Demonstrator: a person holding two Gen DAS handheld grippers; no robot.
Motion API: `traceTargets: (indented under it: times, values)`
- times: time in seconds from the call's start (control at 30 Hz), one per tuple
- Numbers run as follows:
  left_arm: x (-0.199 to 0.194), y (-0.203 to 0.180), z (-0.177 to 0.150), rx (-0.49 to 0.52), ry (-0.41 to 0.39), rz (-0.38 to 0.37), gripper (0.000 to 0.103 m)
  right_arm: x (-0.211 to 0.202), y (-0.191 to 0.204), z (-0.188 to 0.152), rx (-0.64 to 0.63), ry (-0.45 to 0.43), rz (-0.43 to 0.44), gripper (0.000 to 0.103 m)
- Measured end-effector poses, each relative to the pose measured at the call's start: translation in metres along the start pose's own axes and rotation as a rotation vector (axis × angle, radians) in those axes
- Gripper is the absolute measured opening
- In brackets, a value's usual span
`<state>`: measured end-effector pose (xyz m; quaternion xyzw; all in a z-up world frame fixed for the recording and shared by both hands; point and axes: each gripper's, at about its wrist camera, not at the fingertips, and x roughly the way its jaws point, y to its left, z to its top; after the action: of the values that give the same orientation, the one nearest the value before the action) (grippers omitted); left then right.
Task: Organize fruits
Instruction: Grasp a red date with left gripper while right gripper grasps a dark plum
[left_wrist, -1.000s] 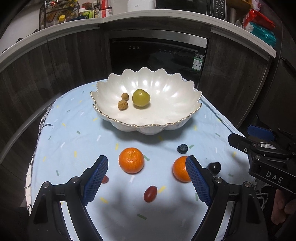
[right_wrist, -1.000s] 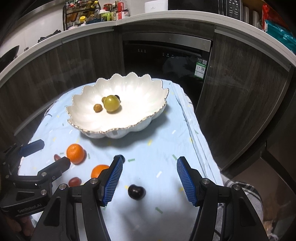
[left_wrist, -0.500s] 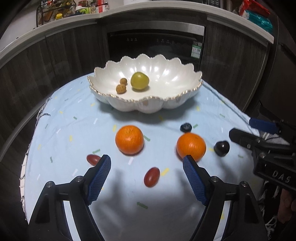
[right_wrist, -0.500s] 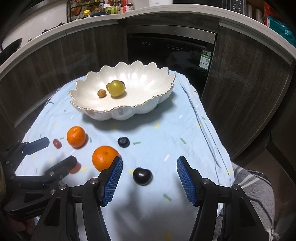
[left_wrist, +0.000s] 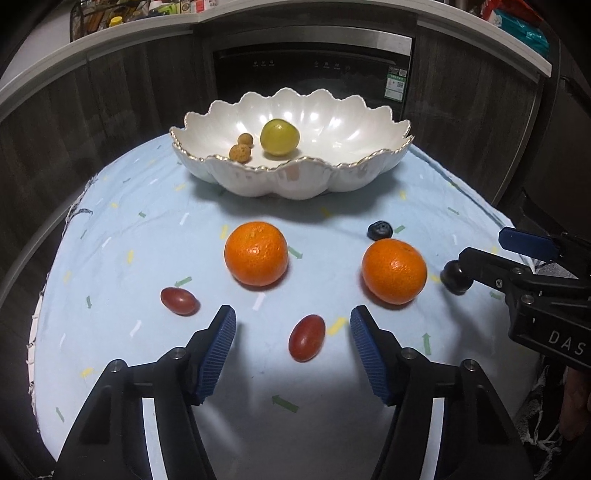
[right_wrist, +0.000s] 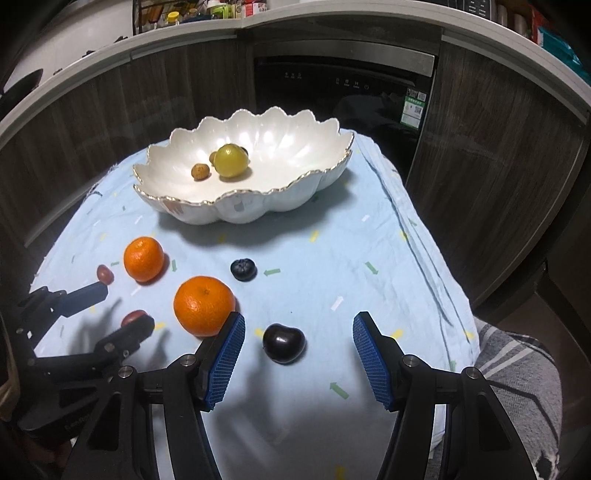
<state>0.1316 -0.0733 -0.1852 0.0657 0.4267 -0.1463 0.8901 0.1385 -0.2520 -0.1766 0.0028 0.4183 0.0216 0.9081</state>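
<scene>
The left gripper is wide open around a red grape; the right gripper gapes around a dark cherry.

Bare cloth right of the dark cherry; an orange tight against its left

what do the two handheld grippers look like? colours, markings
Both grippers are matte black, with angular linkage arms, silver screws and two fingers tipped with ribbed blue pads. The left gripper carries partly legible white lettering on its side. The right gripper has white "DAS" lettering on its body. No cables visible.
</scene>
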Motion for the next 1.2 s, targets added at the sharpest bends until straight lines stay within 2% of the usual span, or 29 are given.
traceTargets:
  times: [0.13, 0.3, 0.43, 0.63, 0.7, 0.93, 1.2]
  values:
    - [0.004, 0.003, -0.002, -0.010, 0.013, -0.002, 0.058, 0.009, 0.001, -0.002, -0.004, 0.026, 0.006, 0.062]
    - [0.009, 0.004, -0.003, -0.015, 0.024, -0.017, 0.042, 0.017, -0.001, -0.004, 0.004, 0.048, 0.008, 0.061]
    - [0.010, 0.005, -0.004, -0.021, 0.021, -0.019, 0.040, 0.022, 0.001, -0.005, -0.001, 0.063, 0.015, 0.060]
    - [0.010, 0.002, -0.005, -0.003, 0.017, -0.026, 0.032, 0.030, 0.001, -0.006, 0.002, 0.093, 0.027, 0.051]
    - [0.010, 0.000, -0.005, 0.004, 0.015, -0.033, 0.025, 0.032, 0.000, -0.006, 0.008, 0.103, 0.028, 0.049]
    - [0.010, -0.002, -0.004, 0.012, 0.021, -0.040, 0.021, 0.036, 0.000, -0.007, 0.013, 0.126, 0.053, 0.031]
    - [0.010, -0.002, -0.004, 0.009, 0.025, -0.035, 0.021, 0.037, 0.001, -0.006, 0.012, 0.128, 0.068, 0.030]
